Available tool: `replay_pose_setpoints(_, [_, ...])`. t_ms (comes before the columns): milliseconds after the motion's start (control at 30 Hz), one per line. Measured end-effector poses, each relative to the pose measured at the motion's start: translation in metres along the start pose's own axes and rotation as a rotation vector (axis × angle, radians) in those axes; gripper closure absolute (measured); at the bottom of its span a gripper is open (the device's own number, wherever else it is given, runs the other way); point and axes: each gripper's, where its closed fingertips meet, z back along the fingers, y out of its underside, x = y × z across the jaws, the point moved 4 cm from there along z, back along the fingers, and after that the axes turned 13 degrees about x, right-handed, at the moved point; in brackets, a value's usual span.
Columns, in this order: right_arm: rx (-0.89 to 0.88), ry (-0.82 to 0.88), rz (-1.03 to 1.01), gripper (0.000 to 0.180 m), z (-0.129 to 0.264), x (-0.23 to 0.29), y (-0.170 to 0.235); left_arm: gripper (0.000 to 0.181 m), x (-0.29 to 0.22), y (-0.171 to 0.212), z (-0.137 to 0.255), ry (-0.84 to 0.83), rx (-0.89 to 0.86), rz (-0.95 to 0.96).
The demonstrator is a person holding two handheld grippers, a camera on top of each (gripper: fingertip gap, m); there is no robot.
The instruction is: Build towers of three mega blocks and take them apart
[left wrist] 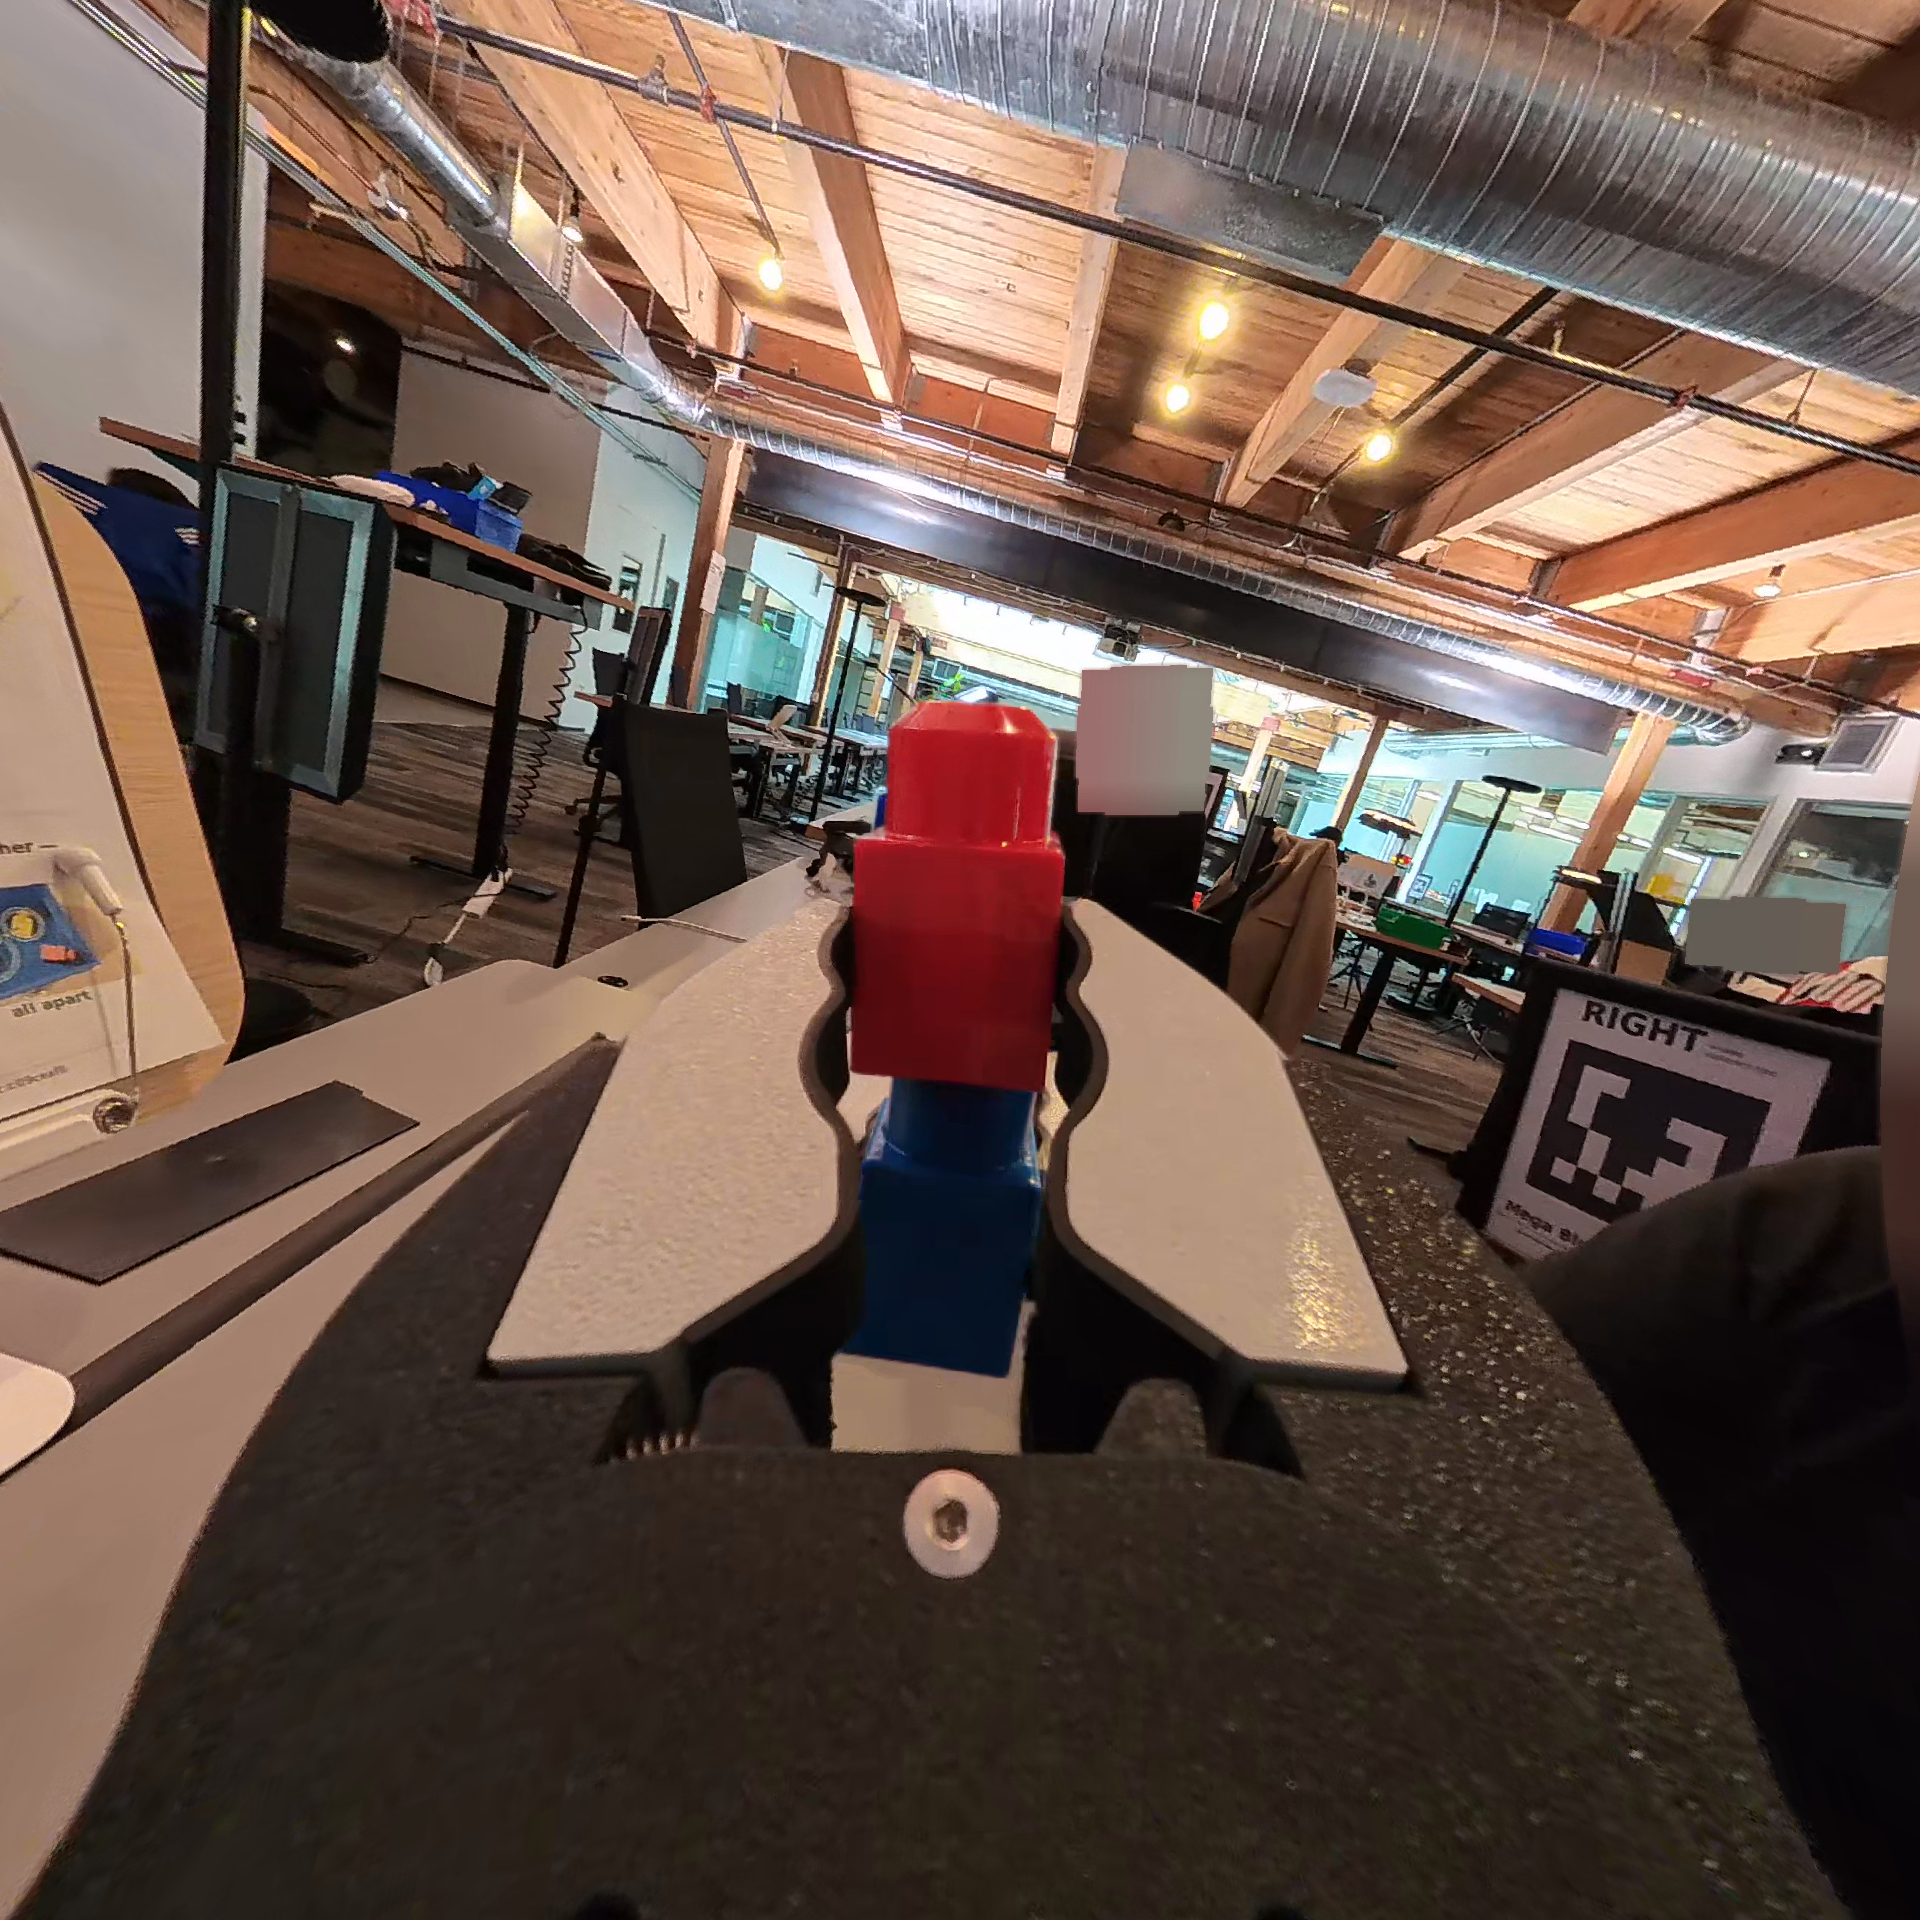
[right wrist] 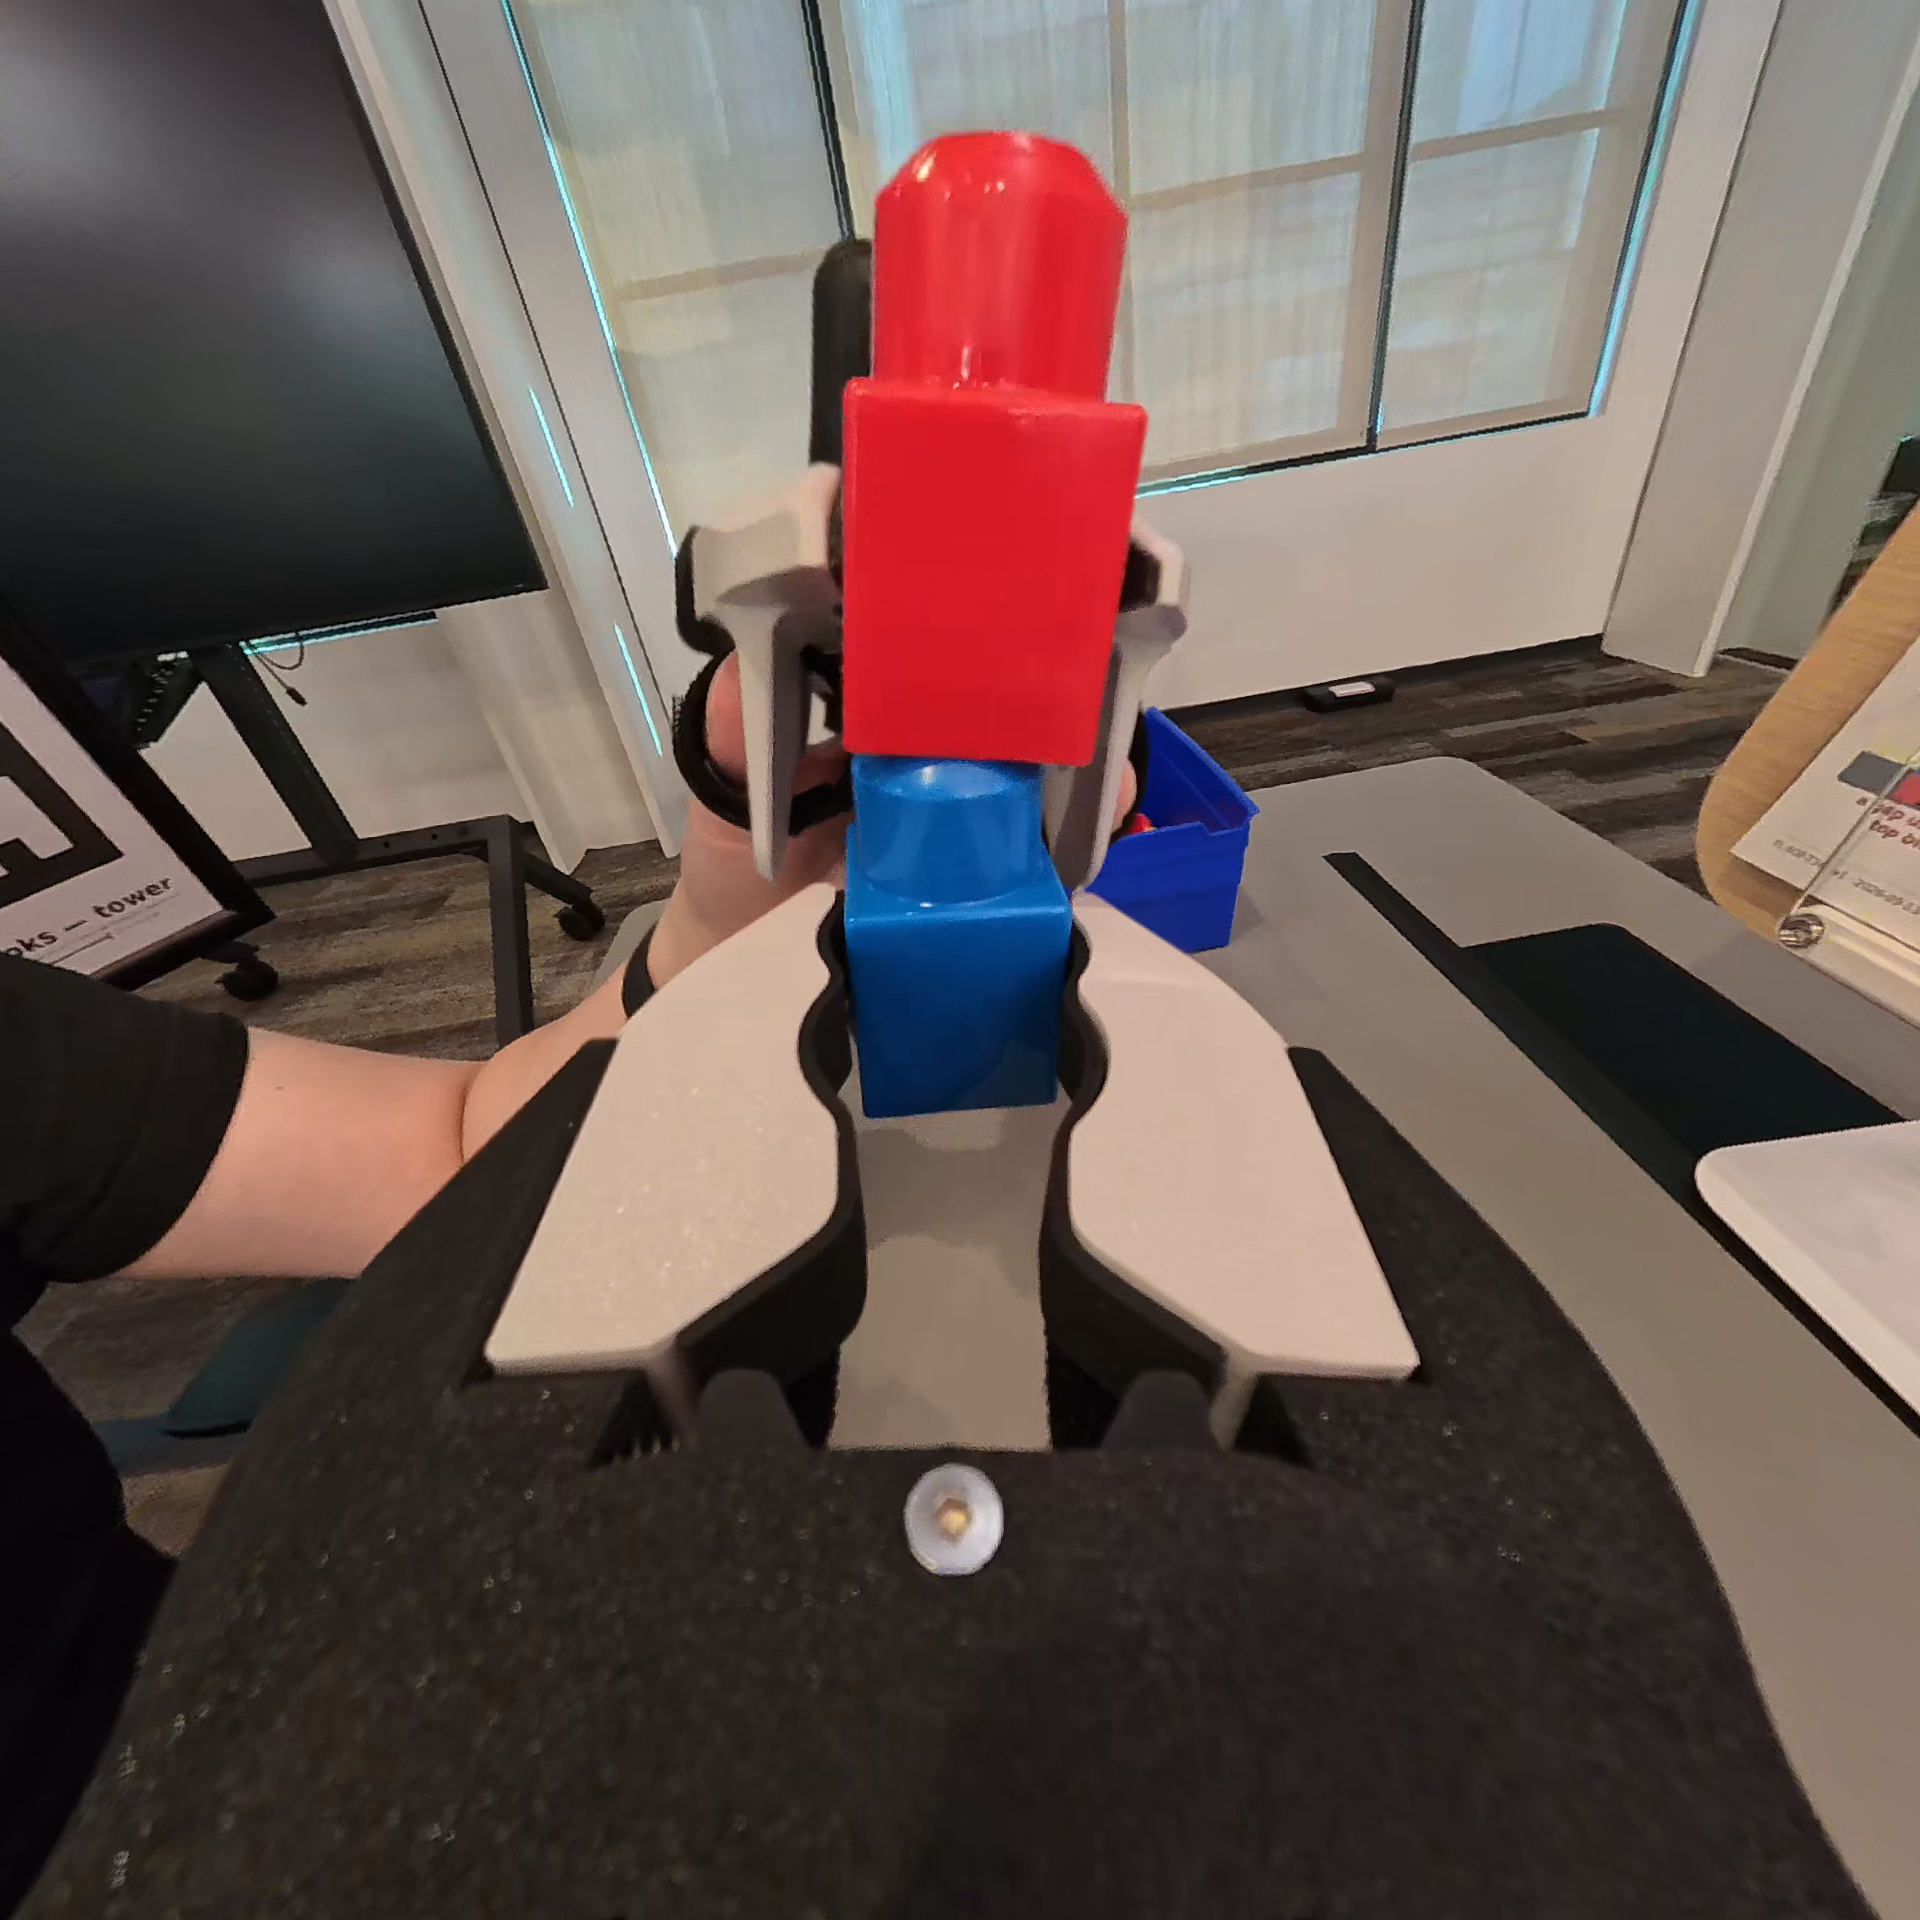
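Left gripper [left wrist: 954, 997] and right gripper [right wrist: 954, 1013]: black grainy bodies, pale grey wavy-edged fingers [right wrist: 686, 1164] with black inner pads, one silver centre screw [left wrist: 951, 1523] each. Black short sleeve [right wrist: 99, 1122].

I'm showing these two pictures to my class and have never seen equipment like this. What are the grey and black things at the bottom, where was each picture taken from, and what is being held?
No robot is here: a person holds a hand-operated claw in each hand, with a camera on each looking along its two fingers.

In the left wrist view, the left claw is shut on the red block. In the right wrist view, the right claw is shut on the blue block under it; the left claw shows opposite.

The two blocks sit stacked, held above a grey table. A blue bin stands behind them.
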Motion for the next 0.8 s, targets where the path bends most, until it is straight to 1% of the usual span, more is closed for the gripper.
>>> replay_pose_setpoints(133, [-0.001, 0.014, 0.002, 0.144, 0.003, -0.002, -0.001, 0.144, 0.000, 0.003, -0.006, -0.027, 0.011, -0.008])
replay_pose_setpoints(233, [-0.017, 0.010, -0.006, 0.144, 0.006, -0.003, -0.002, 0.144, 0.000, 0.008, -0.011, -0.042, 0.055, -0.025])
replay_pose_setpoints(367, [0.010, 0.004, -0.001, 0.144, 0.009, -0.005, 0.001, 0.144, 0.001, 0.011, -0.013, -0.038, 0.077, -0.014])
replay_pose_setpoints(533, [0.007, -0.047, -0.018, 0.144, 0.012, -0.004, 0.002, 0.145, 0.001, 0.013, -0.015, -0.022, 0.088, -0.014])
replay_pose_setpoints(633, [0.011, -0.038, -0.006, 0.144, 0.013, -0.005, 0.002, 0.145, 0.001, 0.014, -0.015, -0.015, 0.104, -0.010])
replay_pose_setpoints(800, [0.056, -0.016, 0.022, 0.144, 0.013, -0.004, 0.005, 0.144, -0.001, 0.018, -0.013, -0.049, 0.194, -0.039])
